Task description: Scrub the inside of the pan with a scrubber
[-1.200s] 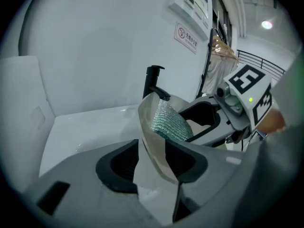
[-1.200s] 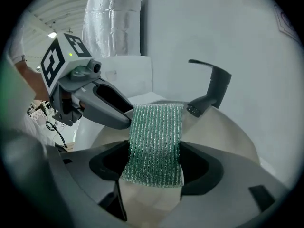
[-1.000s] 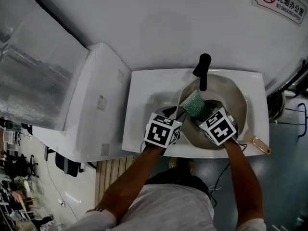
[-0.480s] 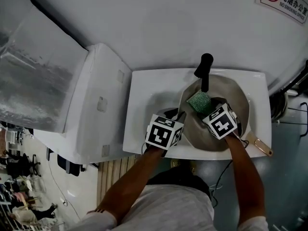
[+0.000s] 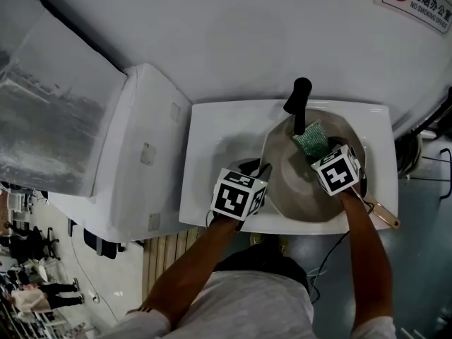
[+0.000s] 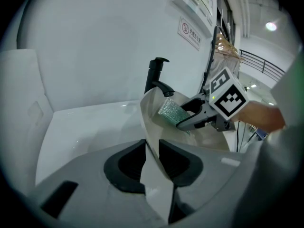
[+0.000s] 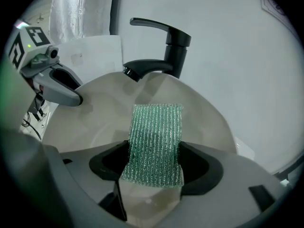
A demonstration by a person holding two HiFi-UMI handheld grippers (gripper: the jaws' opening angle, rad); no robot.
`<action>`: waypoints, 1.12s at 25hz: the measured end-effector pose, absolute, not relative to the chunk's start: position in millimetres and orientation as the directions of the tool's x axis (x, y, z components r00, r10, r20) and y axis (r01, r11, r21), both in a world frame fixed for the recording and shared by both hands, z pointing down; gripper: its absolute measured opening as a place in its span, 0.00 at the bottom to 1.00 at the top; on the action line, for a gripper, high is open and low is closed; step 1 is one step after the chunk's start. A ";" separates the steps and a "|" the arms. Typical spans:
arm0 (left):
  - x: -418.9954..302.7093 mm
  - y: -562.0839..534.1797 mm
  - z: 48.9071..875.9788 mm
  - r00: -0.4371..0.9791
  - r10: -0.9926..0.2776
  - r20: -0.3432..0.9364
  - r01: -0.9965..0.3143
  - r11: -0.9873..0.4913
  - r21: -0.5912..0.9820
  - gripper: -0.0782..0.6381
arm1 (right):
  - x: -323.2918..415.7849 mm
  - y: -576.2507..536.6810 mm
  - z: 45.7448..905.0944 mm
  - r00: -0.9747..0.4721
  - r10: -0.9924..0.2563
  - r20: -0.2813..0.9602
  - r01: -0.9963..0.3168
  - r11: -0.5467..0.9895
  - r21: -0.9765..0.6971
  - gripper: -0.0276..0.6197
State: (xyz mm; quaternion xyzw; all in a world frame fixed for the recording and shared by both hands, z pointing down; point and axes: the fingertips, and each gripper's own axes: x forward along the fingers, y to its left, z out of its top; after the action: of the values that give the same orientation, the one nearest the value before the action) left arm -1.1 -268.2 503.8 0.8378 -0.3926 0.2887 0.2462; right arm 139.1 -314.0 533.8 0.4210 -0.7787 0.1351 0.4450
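Since scrubber (image 5: pixel 311 138), clamped in right gripper (image 5: pixel 319 152), slid to upper right of pan (image 5: pixel 289 189), scrubbing proceeds; left gripper (image 5: pixel 263 173) pinches rim.

White rectangular ceramic sink (image 5: pixel 212 147), centre frame. Black lever faucet (image 5: pixel 299 99) at its upper edge. White boxy cabinet (image 5: pixel 145 154) just beside, left. Red-and-white no-smoking sign (image 5: pixel 417 2), upper right.

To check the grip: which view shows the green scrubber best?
The right gripper view: the scrubber fills its centre, clamped between the jaws. The head view shows it small; the left gripper view, small and side-on.
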 end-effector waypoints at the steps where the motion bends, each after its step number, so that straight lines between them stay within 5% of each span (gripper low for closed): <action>1: -1.0 -268.2 503.8 0.527 -0.515 0.676 -0.800 -0.569 0.189 0.24 | 141.8 -315.2 532.9 -0.240 -0.539 0.807 -0.778 0.604 0.173 0.57; 9: -0.7 -268.9 503.8 0.535 -0.518 0.668 -0.800 -0.564 0.204 0.24 | 138.1 -302.5 514.5 -0.242 -0.551 0.799 -0.762 0.617 0.194 0.57; 20: -0.3 -269.0 503.2 0.536 -0.524 0.662 -0.802 -0.560 0.205 0.24 | 74.3 -250.1 540.0 -0.361 -0.417 0.834 -0.686 0.725 0.066 0.57; 28: -0.9 -269.3 503.4 0.529 -0.527 0.665 -0.805 -0.559 0.198 0.24 | 122.0 -265.6 553.9 -0.257 -0.439 0.861 -0.737 0.665 0.119 0.57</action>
State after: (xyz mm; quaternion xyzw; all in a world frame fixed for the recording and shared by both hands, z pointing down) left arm -0.9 -269.3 503.4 0.8378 -0.3977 0.2780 0.2502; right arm 122.0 -265.6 553.9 0.3782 -0.7775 0.1558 0.4777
